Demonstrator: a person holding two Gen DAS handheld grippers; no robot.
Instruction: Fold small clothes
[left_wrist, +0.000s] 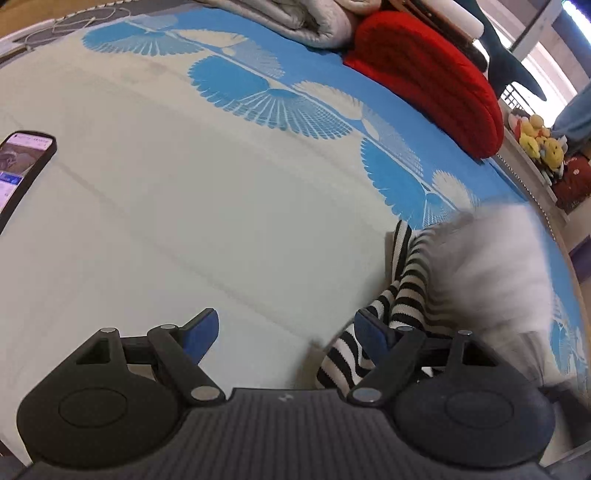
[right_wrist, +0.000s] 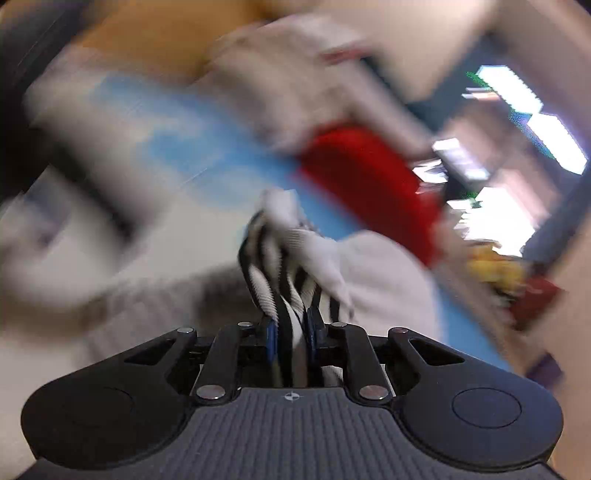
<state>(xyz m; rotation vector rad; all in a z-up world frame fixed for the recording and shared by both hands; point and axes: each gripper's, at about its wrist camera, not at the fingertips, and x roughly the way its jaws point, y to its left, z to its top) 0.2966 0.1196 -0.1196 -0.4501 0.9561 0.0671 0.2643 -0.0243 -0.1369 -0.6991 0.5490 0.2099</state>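
1. Left tongs (left_wrist: 284, 332): spread wide, nothing btwn the blue pads, hanging low over the pale part of the bed sheet (left_wrist: 166, 221).
2. Right tongs (right_wrist: 291, 336): clamped tight on a bunched fold of the black & white striped top (right_wrist: 280, 266); cloth sticks up out of the pads, white ribbed edge flopping to the right.
3. Striped top (left_wrist: 402, 295) in left view: just right of the left tongs, draped against the right blue pad, one part a grey blur.
4. Red cushion (left_wrist: 436, 81): well beyond the striped top, at the far edge of the bed; grey folded blanket (left_wrist: 295, 22) next to it on the left.
5. Phone (left_wrist: 22, 162): far left of the striped top, screen lit, lying on the sheet.
6. Stuffed toys (left_wrist: 539, 140): off the bed, right of the red cushion.
7. Right view heavily smeared; bkgd details can't be made out beyond the red cushion (right_wrist: 369, 177) and blue sheet print.
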